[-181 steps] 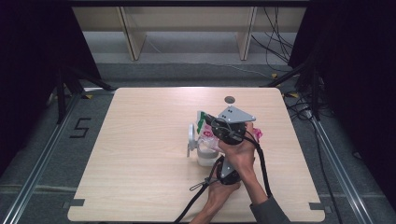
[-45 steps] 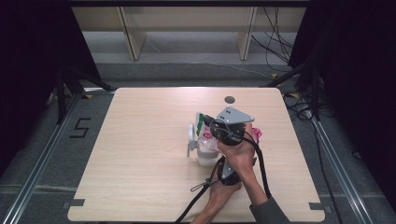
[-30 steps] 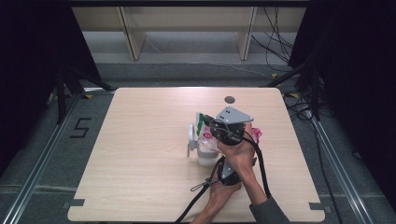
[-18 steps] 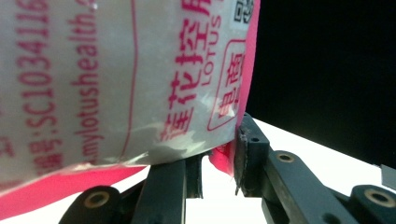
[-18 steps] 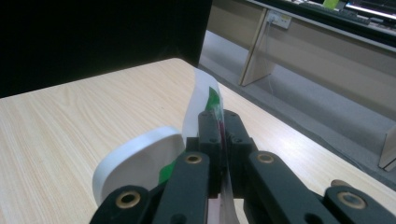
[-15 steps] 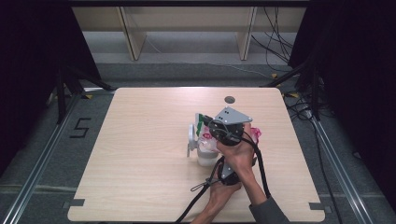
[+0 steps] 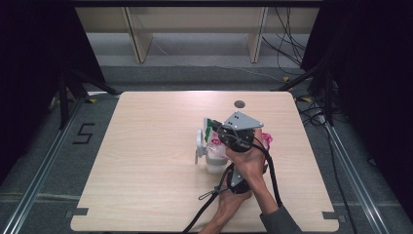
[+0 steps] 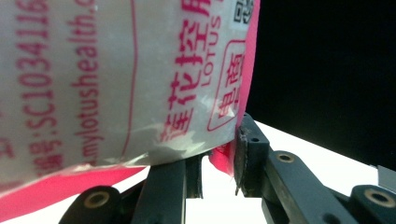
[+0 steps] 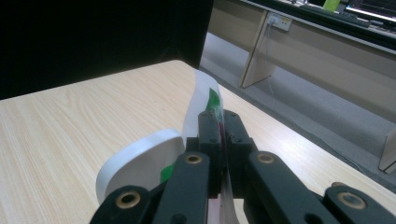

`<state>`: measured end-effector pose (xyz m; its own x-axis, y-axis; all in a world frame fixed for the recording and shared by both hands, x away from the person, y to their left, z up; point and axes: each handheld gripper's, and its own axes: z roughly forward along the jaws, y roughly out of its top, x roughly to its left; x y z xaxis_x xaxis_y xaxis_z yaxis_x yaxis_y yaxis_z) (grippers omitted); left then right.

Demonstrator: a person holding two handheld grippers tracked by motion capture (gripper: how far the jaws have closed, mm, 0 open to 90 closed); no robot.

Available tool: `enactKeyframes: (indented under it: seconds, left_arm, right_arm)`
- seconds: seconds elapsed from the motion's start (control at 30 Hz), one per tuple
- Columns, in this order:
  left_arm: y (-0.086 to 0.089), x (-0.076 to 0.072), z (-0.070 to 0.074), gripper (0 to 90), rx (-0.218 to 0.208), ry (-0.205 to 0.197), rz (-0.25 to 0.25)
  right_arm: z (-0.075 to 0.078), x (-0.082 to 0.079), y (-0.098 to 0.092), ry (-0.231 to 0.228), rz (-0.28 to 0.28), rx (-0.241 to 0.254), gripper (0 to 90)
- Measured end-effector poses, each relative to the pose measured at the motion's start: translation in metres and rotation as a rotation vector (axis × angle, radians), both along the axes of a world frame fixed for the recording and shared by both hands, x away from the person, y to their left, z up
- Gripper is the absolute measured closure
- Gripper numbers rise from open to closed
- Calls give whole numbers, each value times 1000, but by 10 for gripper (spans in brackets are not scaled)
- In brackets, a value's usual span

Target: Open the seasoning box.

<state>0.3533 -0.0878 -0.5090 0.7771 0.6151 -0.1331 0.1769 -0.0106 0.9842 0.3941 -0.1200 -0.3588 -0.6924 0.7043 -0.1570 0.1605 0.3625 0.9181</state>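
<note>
A white packet (image 8: 116, 79) with red print and pink edges hangs close in the left gripper view. My left gripper (image 8: 218, 149) is shut on its pink lower edge. In the right gripper view, my right gripper (image 9: 220, 116) is shut on a thin white and green edge of the packet (image 9: 203, 95). From above, the right gripper (image 7: 214, 130), under its grey plate, holds the packet (image 7: 267, 140) right of the table's middle. The left gripper (image 7: 237, 181) sits just nearer, largely covered by a hand. A pale container (image 7: 214, 162) stands below the packet.
A white round lid (image 9: 140, 163) lies on the table (image 7: 146, 161) just left of the right gripper's jaws, also visible from above as the lid (image 7: 199, 141). A dark round hole (image 7: 239, 104) marks the far side of the table. Black cables (image 7: 209, 204) trail toward the near edge.
</note>
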Motion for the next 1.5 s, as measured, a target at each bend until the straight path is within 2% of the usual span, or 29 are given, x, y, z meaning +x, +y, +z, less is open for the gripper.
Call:
enactKeyframes:
  seconds: [0.07, 0.1, 0.13, 0.17, 0.2, 0.43, 0.47, 0.5, 0.53, 0.57, 0.63, 0.7, 0.77, 0.8, 0.83, 0.87, 0.93, 1.0, 1.03, 1.07, 1.1, 1.13, 1.17, 1.2, 1.3, 1.33, 1.37, 1.4, 1.5]
  left_arm:
    - [1, 1, 0, 748, 27, -13, -27]
    - [1, 1, 0, 749, 14, -14, -12]
    - [-1, 1, 0, 749, -6, -7, 3]
    - [0, 0, 0, 748, 4, -1, -2]
    - [1, 0, 0, 748, 12, -6, -7]
    - [0, 0, 0, 749, 12, -6, -3]
    - [1, 0, 0, 749, 26, -11, -14]
    - [-1, 0, 0, 749, -1, -9, 5]
    - [-1, 0, 0, 749, -7, -9, 8]
    - [0, -1, 1, 749, 3, -12, 1]
    - [0, -1, 1, 749, 1, -15, 0]
    - [-1, 1, 0, 749, 10, -23, -16]
    - [0, 1, -1, 749, 23, -4, -15]
    - [0, 1, -1, 749, 15, -2, -12]
    - [-2, 0, -1, 749, -7, -4, 5]
    - [0, -1, 1, 749, 10, -12, -4]
    - [0, -1, 2, 749, 11, -14, -2]
    - [0, -1, 1, 749, 7, -12, -4]
    - [-1, 0, 0, 748, -1, -15, -5]
    - [0, 0, 0, 748, 18, -16, -11]
    - [0, 0, 0, 749, 19, -19, -11]
    - [0, 0, 1, 749, 19, -19, -11]
    - [0, 0, 1, 749, 14, -18, -8]
    - [-1, 0, 1, 749, -6, -13, 4]
    - [-1, 1, 1, 749, 10, -13, -13]
    - [-1, 1, 0, 749, 12, -12, -12]
    - [-1, 1, 1, 748, 12, -14, -14]
    - [-1, 1, 1, 749, 11, -17, -14]
    - [-1, 1, 2, 749, 12, -23, -16]
  right_arm:
    - [1, 0, 0, -4, 6, -6, 891]
    - [0, -3, 1, 27, -10, 15, 891]
    - [1, -1, 0, 1, 7, -4, 891]
    - [1, 1, -1, -26, 1, -9, 891]
    - [0, 0, -1, -1, 2, 5, 891]
    - [1, -1, -1, -2, -7, 5, 891]
    - [1, 0, -2, -16, -1, -2, 891]
    - [1, -1, -1, 6, -2, 8, 890]
    - [2, 0, -1, -25, -1, 4, 891]
    - [2, 0, -2, -27, -1, 4, 891]
    - [2, -2, 0, 9, -1, 16, 891]
    - [2, -2, 0, -28, -13, -7, 891]
    - [0, 0, 0, -18, -17, -9, 891]
    - [-1, 1, -1, -23, -15, -14, 891]
    - [-1, 0, -1, 6, -15, -1, 891]
    - [1, 1, -2, -21, -3, -14, 891]
    - [3, -3, -1, 0, -3, 3, 891]
    - [3, -2, -1, -23, -17, 5, 891]
    - [2, -1, 0, -9, -3, -2, 891]
    - [1, 0, -1, -22, 4, -13, 890]
    - [1, -2, 0, 9, -11, 9, 891]
    - [1, 0, -1, -18, 6, -9, 891]
    - [1, -3, 0, 12, -9, 12, 891]
    - [2, -2, -1, -14, -2, -2, 890]
    - [0, -1, 1, -29, -8, -14, 891]
    - [0, 0, 1, -20, 0, -17, 890]
    - [-1, -1, 1, 17, -7, 6, 890]
    - [0, -2, 0, 19, -11, 4, 891]
    - [2, -1, 0, -29, -5, -5, 891]
